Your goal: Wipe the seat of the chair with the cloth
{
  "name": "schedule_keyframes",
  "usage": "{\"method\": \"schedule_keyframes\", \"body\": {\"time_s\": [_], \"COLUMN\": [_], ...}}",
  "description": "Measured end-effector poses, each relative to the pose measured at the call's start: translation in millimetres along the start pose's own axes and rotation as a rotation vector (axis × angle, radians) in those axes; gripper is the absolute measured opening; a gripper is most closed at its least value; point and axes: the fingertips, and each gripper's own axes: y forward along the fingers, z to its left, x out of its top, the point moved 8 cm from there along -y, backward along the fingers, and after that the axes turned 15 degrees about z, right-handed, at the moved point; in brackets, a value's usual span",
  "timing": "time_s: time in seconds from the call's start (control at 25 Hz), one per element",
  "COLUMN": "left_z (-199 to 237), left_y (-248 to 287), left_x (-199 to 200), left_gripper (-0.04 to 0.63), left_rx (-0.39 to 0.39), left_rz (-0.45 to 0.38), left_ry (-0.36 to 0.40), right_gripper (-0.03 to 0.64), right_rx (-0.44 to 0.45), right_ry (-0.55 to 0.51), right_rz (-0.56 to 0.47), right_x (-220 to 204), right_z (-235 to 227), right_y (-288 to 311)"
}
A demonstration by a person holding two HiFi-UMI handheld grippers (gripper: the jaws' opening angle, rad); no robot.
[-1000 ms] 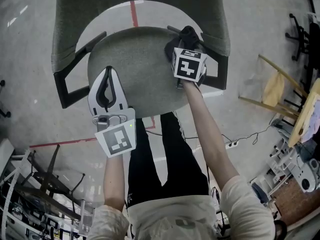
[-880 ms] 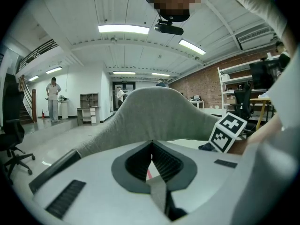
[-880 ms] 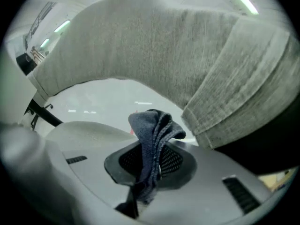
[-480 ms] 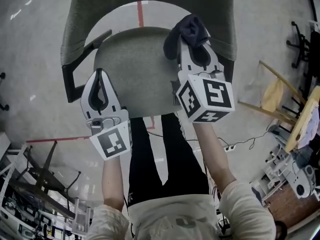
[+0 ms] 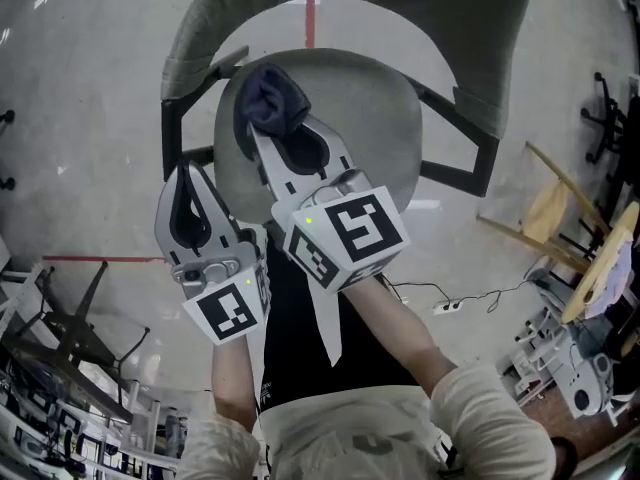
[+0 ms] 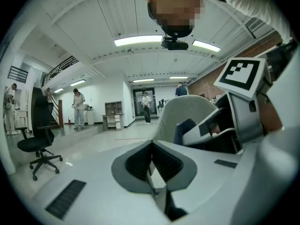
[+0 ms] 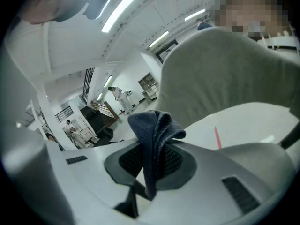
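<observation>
The grey floor (image 5: 80, 118) carries a red tape line (image 5: 309, 8) running under the chair (image 5: 455, 28), which faces the person with its padded backrest at the far side and black armrests either side. The seat (image 5: 385, 118) is a rounded grey pad. Its right and near portions are bare and show no visible soiling, streaks or damp marks, so the extent of wiping cannot be read from the surface. The right gripper (image 5: 278, 136) reaches over the seat's left rear quarter with its jaws clamped on the cloth (image 5: 270, 96), a dark blue bundle that bunches out beyond the tips. Its own view shows the fabric pinched between the ribbed pads with the backrest beyond. Whether the cloth is pressing on the seat or held just above it cannot be confirmed from these views. The left gripper (image 5: 190, 173) sits beside the seat's left edge, near the right gripper, with its jaws closed together on nothing and taking no part. Assessment: the cloth is secured and positioned over the seat, so the wiping stage is in hand. Most of the pad, notably the right side and front edge, is judged still to need passes.
</observation>
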Motion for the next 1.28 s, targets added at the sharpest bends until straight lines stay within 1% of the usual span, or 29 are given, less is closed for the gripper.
{"method": "schedule_keyframes", "body": {"time_s": [0.08, 0.16, 0.28, 0.36, 0.44, 0.52, 0.64, 0.8, 1.04, 1.16, 1.28], "left_z": [11, 23, 38, 45, 50, 52, 53, 55, 56, 53, 45], "left_y": [-4, -9, -13, -14, -15, -16, -16, -14, -8, -5, 1], "left_x": [-4, -11, -17, -23, -28, -30, -31, -37, -37, -31, -22], "left_gripper": [0.015, 0.015, 0.015, 0.015, 0.015, 0.015, 0.015, 0.015, 0.015, 0.015, 0.015], "left_rx": [0.022, 0.056, 0.085, 0.095, 0.1, 0.101, 0.095, 0.086, 0.079, 0.064, 0.024], "left_rz": [-0.006, 0.021, 0.036, 0.041, 0.049, 0.049, 0.051, 0.078, 0.078, 0.063, 0.038], "left_ry": [-0.013, -0.012, -0.019, -0.029, -0.039, -0.047, -0.056, -0.053, -0.042, -0.037, -0.042], "right_gripper": [0.057, 0.057, 0.057, 0.057, 0.057, 0.057, 0.057, 0.057, 0.057, 0.057, 0.057], "right_rx": [0.056, 0.097, 0.131, 0.152, 0.159, 0.148, 0.113, 0.064, 0.026, 0.014, -0.003], "right_ry": [0.028, 0.054, 0.099, 0.148, 0.195, 0.229, 0.232, 0.192, 0.164, 0.164, 0.17], "right_rz": [0.06, 0.126, 0.224, 0.289, 0.351, 0.412, 0.482, 0.52, 0.537, 0.545, 0.546], "right_x": [-20, -39, -66, -83, -99, -113, -127, -136, -136, -136, -135], "right_z": [15, 25, 30, 27, 21, 13, 0, -11, -15, -16, -21], "right_y": [20, 40, 67, 85, 102, 116, 130, 140, 149, 148, 144]}}
